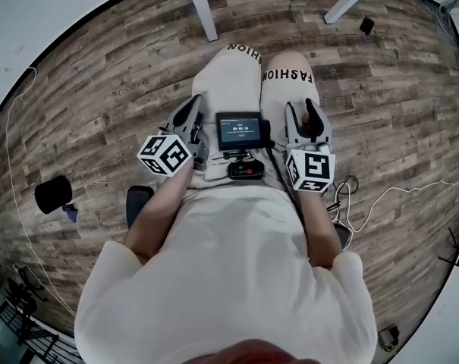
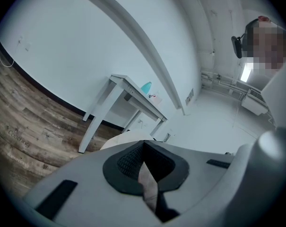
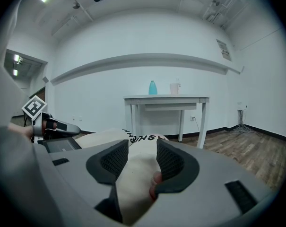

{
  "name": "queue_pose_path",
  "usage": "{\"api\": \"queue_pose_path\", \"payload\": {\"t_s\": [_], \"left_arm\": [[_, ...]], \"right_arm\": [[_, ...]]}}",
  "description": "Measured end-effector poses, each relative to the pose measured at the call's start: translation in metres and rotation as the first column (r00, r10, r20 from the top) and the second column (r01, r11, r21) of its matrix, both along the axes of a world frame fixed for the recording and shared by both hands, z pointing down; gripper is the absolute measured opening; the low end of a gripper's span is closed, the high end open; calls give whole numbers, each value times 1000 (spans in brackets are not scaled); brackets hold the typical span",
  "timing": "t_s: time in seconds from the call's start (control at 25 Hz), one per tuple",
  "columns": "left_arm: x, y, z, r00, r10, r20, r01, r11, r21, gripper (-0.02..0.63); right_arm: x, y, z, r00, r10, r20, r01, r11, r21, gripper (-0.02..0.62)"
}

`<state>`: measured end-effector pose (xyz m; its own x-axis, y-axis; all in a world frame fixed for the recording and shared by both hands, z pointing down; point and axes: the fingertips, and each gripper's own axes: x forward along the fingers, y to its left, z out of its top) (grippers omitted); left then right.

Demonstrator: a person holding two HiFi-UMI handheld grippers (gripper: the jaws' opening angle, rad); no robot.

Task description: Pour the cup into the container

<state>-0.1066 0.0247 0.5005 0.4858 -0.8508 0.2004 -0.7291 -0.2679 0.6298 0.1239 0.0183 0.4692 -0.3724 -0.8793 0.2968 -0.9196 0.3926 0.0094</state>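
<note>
A white table (image 3: 166,98) stands far off by the wall, with a teal vessel (image 3: 152,87) and a white cup (image 3: 174,88) side by side on top. The left gripper view shows the same table (image 2: 133,91), teal vessel (image 2: 146,86) and white cup (image 2: 155,97). Both grippers rest over the seated person's lap, well away from that table. My left gripper (image 1: 196,103) (image 2: 143,148) has its pads together with nothing in them. My right gripper (image 1: 301,108) (image 3: 142,157) stands open; only the person's leg shows behind the gap.
A small screen device (image 1: 239,130) sits on the lap between the grippers. Two white table legs (image 1: 201,6) reach the wooden floor ahead. A black object (image 1: 53,194) lies on the floor at left, and cables (image 1: 381,199) trail at right.
</note>
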Motion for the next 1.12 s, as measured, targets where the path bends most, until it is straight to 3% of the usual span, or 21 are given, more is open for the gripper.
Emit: {"api": "queue_pose_path", "payload": {"t_s": [0.64, 0.96, 1.12], "left_arm": [[3, -1, 2, 996, 17, 82, -17, 1000, -2, 9], [5, -2, 4, 994, 28, 101, -28, 1000, -9, 9], [6, -4, 5, 997, 28, 77, -27, 1000, -13, 9]], "right_arm": [[-4, 2, 1, 1000, 0, 8, 0, 1000, -3, 179], [-2, -1, 1, 1000, 9, 17, -9, 1000, -2, 180], [1, 1, 0, 1000, 8, 11, -8, 1000, -8, 179]]}}
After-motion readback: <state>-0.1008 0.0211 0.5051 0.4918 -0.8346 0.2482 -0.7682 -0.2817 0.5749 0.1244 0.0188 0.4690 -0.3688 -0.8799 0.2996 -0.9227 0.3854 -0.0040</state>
